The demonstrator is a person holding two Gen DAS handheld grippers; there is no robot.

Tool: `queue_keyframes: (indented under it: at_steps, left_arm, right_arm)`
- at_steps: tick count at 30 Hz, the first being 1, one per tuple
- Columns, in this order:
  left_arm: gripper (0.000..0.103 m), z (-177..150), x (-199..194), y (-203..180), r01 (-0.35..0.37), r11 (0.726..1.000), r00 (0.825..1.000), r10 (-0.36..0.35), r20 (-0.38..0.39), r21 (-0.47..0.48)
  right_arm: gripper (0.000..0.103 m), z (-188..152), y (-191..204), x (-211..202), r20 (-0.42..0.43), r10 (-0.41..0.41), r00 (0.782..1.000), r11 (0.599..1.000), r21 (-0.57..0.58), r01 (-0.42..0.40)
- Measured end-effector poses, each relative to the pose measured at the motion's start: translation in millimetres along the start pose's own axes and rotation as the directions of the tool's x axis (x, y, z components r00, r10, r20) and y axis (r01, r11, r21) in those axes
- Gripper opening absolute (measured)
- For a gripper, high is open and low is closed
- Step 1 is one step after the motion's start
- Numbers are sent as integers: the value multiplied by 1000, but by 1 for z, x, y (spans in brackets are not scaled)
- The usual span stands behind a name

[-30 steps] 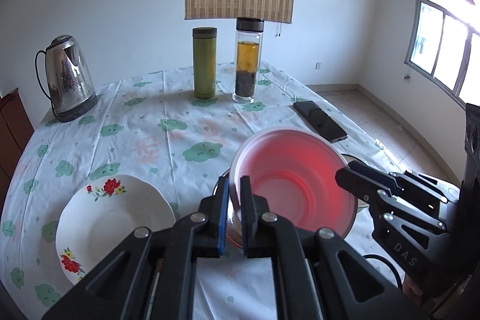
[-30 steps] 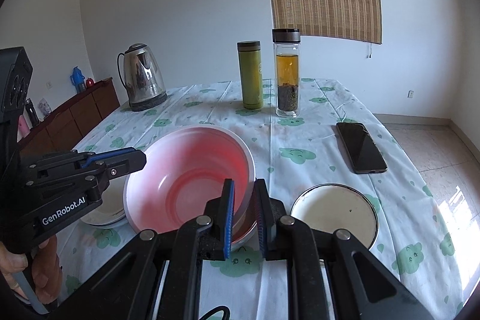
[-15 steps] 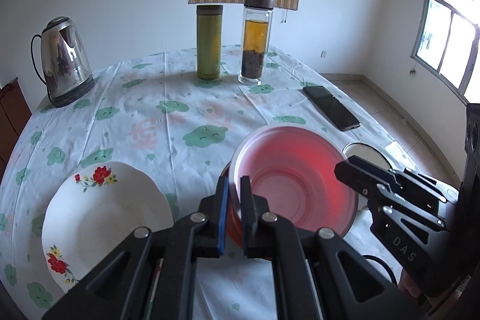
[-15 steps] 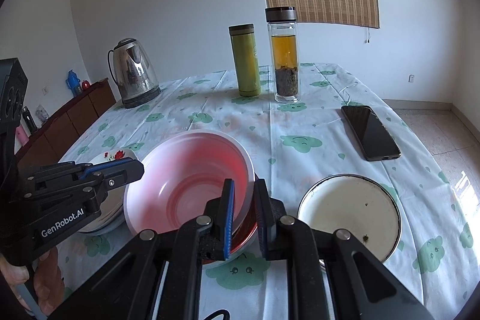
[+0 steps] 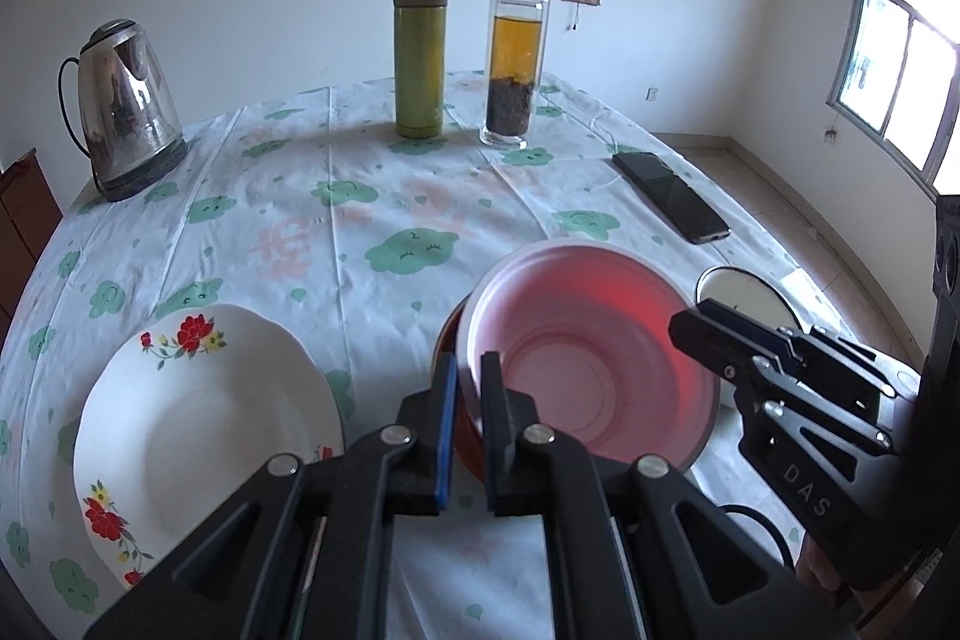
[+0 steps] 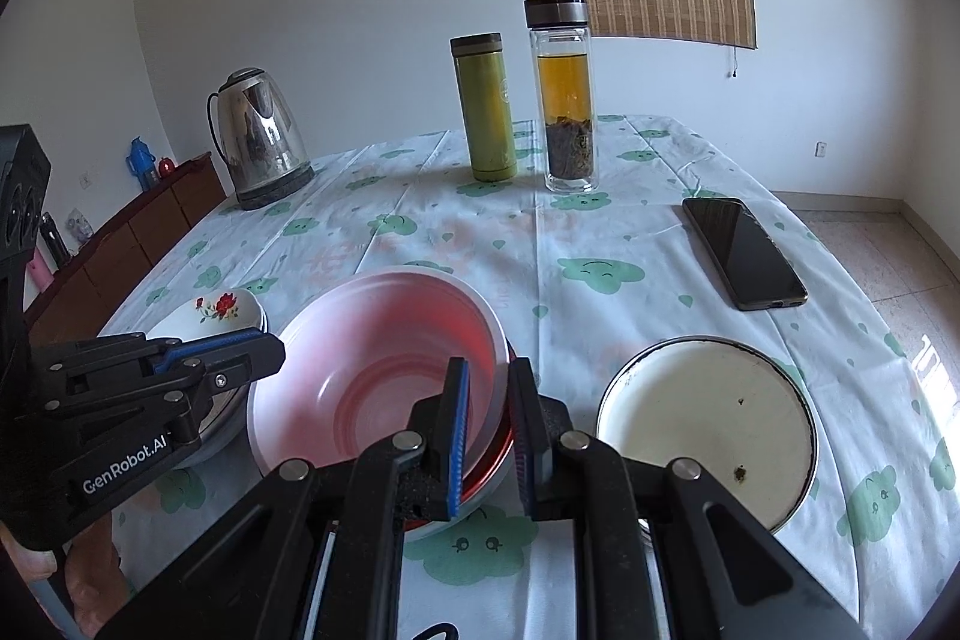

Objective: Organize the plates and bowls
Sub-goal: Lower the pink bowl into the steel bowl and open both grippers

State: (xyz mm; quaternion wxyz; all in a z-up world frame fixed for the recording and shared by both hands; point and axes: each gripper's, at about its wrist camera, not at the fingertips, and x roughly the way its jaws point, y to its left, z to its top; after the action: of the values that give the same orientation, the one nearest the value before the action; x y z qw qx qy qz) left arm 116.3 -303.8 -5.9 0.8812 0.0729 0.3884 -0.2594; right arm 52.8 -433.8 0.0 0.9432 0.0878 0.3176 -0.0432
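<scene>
Tabletop (image 5: pixel 360 196): both grippers pinch opposite rims of pink bowl (image 5: pixel 588 358).

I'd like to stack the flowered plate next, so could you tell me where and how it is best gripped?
Take the flowered plate by its thin raised rim, one finger above and one below. Come from the near edge, facing the left gripper: that side looks free, while the pink bowl sits close on its right. The plate is shallow and lies flat, so only the rim offers a pinch.

Pink bowl (image 5: pixel 591 358) between 2 clamped grippers
</scene>
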Motion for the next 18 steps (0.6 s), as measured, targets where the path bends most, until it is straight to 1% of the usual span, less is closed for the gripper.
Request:
queue_keyframes:
  at_steps: [18]
  left_arm:
    - [4,-3,10,1,4,1000,1000,-4,-24,-1]
  right_arm:
    - [15,-4,-2,7,-18,-2,1000,1000,-1,2]
